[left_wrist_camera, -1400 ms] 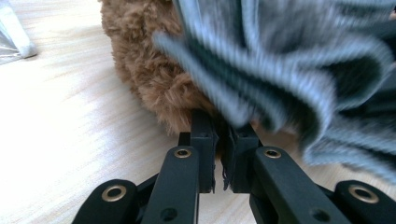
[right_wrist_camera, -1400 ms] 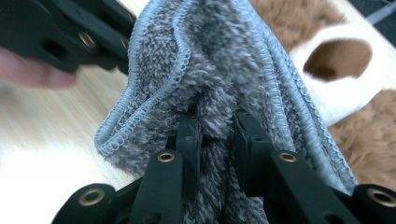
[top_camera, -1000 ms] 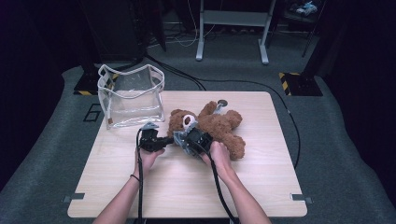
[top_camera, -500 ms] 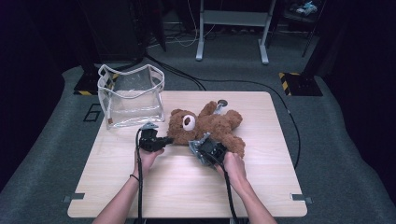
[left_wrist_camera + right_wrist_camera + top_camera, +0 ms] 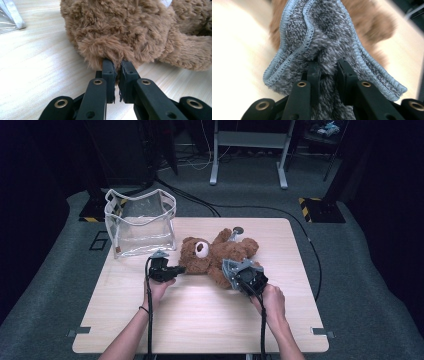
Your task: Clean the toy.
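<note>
We see the teddy bear (image 5: 215, 255) lying mid-worktop (image 5: 200, 315), soft and light; our left claw (image 5: 115, 67) pinches its fur, our right claw (image 5: 327, 66) pinches a limp grey cloth (image 5: 324, 37) by its bunched middle.

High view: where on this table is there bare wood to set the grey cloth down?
The near half of the light wooden table, between the two forearms, is bare, as is the right strip beyond the brown plush teddy bear. The far-left corner is crowded by the clear plastic bag; the bear and both tongs fill the middle.
</note>
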The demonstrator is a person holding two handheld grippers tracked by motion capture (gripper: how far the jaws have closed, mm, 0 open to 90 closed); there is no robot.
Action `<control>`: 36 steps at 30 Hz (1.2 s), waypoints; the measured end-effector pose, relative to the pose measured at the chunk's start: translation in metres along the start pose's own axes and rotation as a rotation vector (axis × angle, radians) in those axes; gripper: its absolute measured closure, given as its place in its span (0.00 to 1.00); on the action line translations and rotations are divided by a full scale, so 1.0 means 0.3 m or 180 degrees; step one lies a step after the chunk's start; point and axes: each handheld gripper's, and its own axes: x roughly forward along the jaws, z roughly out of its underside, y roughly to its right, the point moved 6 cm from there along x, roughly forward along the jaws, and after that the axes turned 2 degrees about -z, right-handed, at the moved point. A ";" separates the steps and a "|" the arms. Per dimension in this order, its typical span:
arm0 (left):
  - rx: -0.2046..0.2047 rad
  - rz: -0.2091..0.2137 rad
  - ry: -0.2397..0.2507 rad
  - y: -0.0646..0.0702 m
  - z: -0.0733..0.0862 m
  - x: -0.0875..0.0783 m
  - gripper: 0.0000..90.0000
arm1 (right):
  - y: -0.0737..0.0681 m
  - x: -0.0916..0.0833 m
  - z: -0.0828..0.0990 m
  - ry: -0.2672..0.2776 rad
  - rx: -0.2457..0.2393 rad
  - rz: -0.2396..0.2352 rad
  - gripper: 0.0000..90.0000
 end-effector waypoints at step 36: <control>-0.0030 -0.0022 0.0019 -0.015 0.003 0.000 0.93 | 0.004 0.201 0.076 -0.0262 -0.0007 0.0048 0.83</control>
